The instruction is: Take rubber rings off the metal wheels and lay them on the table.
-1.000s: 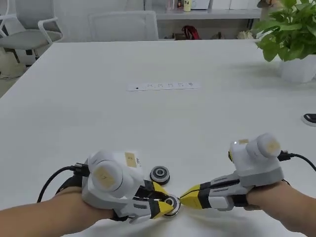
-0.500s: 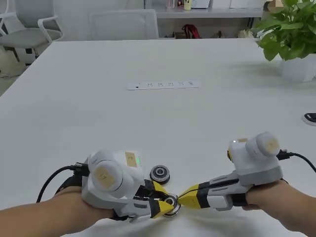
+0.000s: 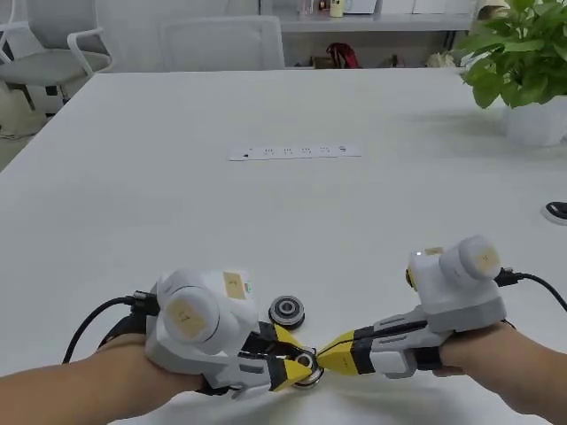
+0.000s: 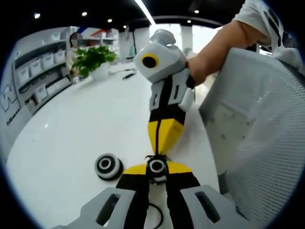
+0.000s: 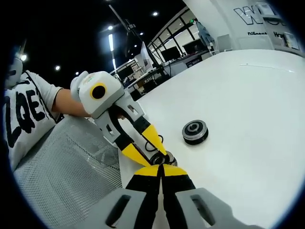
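Note:
My left gripper (image 3: 299, 365) is shut on a small metal wheel (image 3: 307, 361) just above the table's near edge. In the left gripper view the wheel (image 4: 156, 166) sits between the yellow tips. My right gripper (image 3: 321, 357) comes in from the right, its jaws pressed together. Its tips pinch the black rubber ring on the wheel's rim (image 5: 166, 160). A second wheel (image 3: 286, 311) with its rubber ring on lies flat on the table just behind, also seen as the second wheel (image 5: 195, 131). A thin black loop (image 4: 155, 215) lies under the left jaws.
A white power strip (image 3: 295, 152) lies mid-table. A potted plant (image 3: 523, 53) stands at the far right, and a dark object (image 3: 556, 211) sits at the right edge. Chairs (image 3: 221, 44) stand beyond the table. A mesh chair (image 4: 257, 143) is close behind the near edge.
The right gripper has crept slightly left toward the wheel. The left gripper, the held wheel and the second wheel stay where they were.

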A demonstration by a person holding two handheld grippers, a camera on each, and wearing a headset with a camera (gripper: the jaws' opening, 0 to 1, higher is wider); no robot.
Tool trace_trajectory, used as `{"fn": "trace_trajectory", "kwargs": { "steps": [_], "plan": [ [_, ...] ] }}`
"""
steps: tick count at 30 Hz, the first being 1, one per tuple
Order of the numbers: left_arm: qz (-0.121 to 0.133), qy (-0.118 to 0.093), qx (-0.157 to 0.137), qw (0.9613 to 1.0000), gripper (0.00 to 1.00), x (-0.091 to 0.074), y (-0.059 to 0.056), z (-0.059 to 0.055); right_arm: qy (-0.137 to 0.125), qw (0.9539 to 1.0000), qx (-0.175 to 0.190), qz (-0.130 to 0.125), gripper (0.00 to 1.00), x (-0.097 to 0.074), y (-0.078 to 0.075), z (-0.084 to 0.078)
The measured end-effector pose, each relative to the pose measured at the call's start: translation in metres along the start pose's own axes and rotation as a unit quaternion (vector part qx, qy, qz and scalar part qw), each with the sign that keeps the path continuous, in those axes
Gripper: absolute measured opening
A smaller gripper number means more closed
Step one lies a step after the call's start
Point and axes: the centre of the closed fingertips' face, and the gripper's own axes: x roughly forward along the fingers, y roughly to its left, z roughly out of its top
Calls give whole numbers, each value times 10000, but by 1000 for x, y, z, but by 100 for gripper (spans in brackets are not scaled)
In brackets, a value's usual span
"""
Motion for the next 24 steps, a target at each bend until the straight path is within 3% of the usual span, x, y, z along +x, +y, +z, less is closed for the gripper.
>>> {"fn": "trace_trajectory", "kwargs": {
  "steps": [24],
  "plan": [
    [-50,-38,-10,10000,12,0,-1,1,-47,9999,13,164,0,3,7,3]
  ]
}}
